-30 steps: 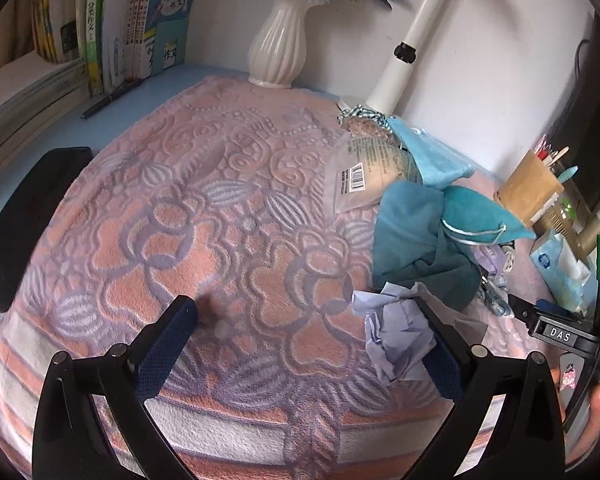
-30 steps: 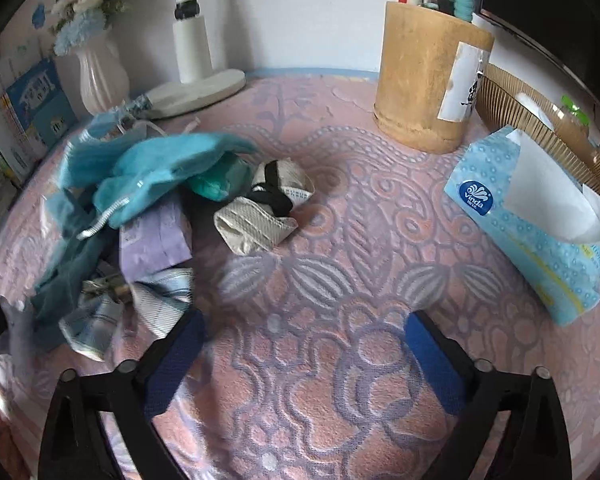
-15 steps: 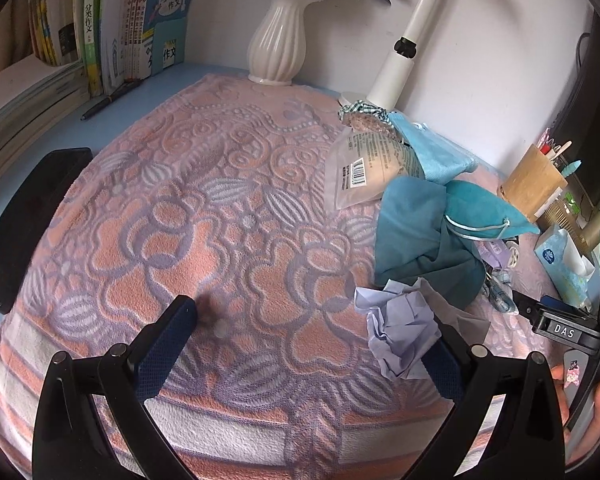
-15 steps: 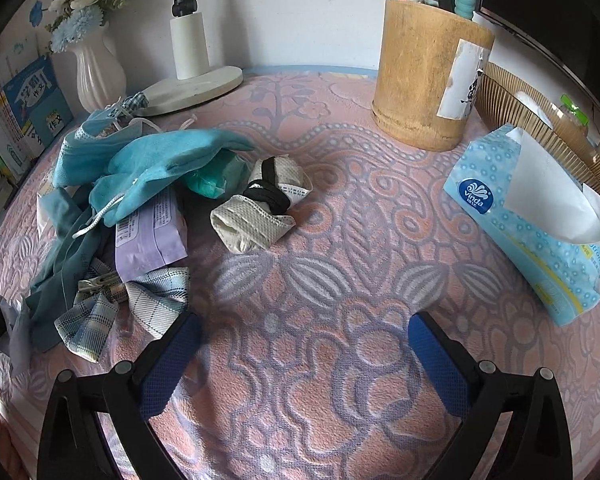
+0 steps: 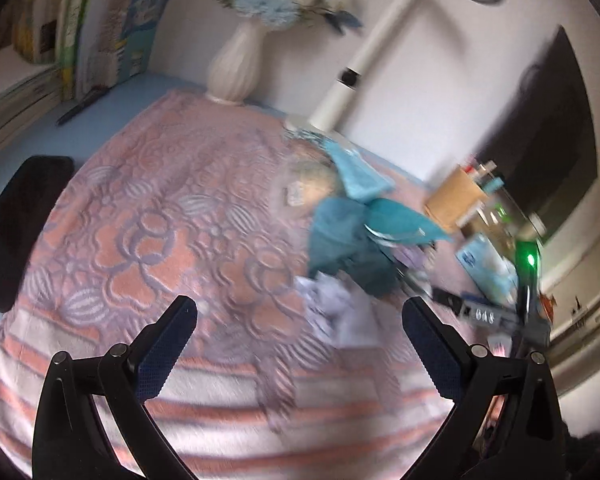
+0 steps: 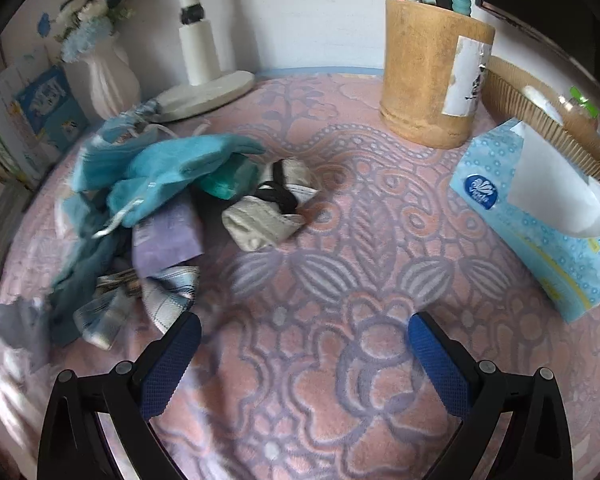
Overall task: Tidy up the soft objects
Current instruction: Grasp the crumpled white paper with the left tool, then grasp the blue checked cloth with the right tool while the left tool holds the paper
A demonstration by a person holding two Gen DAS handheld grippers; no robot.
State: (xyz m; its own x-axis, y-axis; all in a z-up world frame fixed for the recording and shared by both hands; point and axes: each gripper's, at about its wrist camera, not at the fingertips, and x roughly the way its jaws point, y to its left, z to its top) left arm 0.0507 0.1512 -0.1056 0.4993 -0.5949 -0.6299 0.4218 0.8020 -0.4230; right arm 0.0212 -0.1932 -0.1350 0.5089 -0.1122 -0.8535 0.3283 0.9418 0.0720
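A heap of soft things lies on the pink patterned towel (image 5: 160, 232): teal cloths (image 5: 348, 232) (image 6: 168, 168), a crumpled lilac cloth (image 5: 328, 304), a lilac packet (image 6: 168, 236), a checked cloth (image 6: 168, 296) and a beige rolled sock with a black band (image 6: 268, 216). My left gripper (image 5: 296, 332) is open above the towel's front, the lilac cloth just ahead between its fingers. My right gripper (image 6: 304, 352) is open over bare towel, the heap ahead and to its left. The left wrist view is motion-blurred.
A white vase (image 5: 236, 68), books (image 5: 80, 40) and a lamp stand (image 5: 352, 76) line the back. A wooden pen holder (image 6: 432, 76), tissue pack (image 6: 540, 232) and woven basket (image 6: 540, 108) stand at the right. A black pad (image 5: 16, 224) lies at the left.
My left gripper has pulled back and risen, so the heap looks farther off and the lilac cloth no longer touches its right finger. My right gripper has edged forward toward the heap.
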